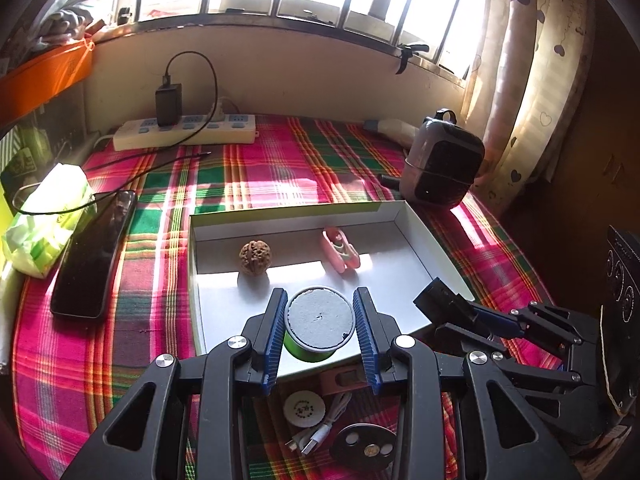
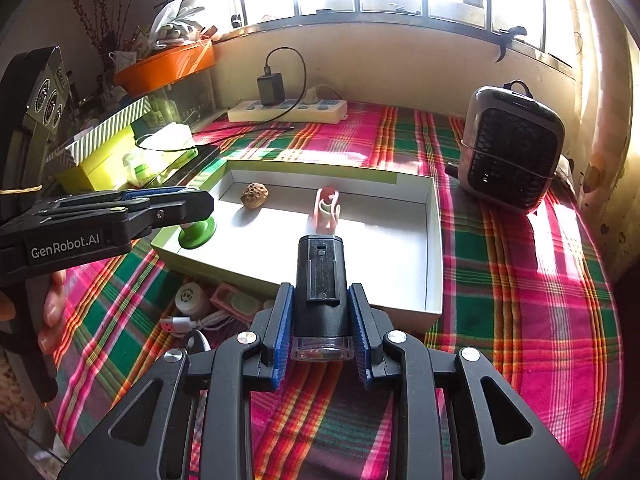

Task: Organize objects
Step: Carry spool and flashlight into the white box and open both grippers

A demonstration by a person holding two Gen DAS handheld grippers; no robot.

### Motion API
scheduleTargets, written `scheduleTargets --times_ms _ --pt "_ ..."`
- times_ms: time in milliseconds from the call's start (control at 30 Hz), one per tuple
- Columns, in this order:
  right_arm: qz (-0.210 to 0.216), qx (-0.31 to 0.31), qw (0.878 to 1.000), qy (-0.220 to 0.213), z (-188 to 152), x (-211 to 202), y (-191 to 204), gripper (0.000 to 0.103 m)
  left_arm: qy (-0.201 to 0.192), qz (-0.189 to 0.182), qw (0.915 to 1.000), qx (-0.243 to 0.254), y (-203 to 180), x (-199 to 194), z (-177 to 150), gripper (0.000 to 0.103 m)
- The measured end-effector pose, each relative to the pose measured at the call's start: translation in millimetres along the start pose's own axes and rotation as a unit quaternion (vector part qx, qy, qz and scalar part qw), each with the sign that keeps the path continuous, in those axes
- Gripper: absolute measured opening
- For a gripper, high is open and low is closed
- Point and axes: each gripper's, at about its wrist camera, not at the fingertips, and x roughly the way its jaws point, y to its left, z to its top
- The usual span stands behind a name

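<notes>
Over the white box [image 1: 424,240], left jaws clamp a green spool [image 1: 320,326], right jaws a black lamp [image 2: 320,292].

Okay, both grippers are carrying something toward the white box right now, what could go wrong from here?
1. The left gripper holds the green spool by its round sides, so it might slip or roll once released in the white box.
2. The right gripper grips the black flashlight near its lens end; the long body could tilt out.
3. Both grippers converge on the box's near edge and could bump, or knock the walnut or pink clip.
</notes>
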Motion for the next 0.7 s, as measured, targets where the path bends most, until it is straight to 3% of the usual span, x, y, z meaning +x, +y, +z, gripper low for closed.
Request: scheduleTargets --times_ms 700 --pt "-0.027 0.026 0.999 0.032 47.4 64.2 -28.3 0.029 0.038 0.019 0.9991 -0.005 6.6 79.2 47.0 0.032"
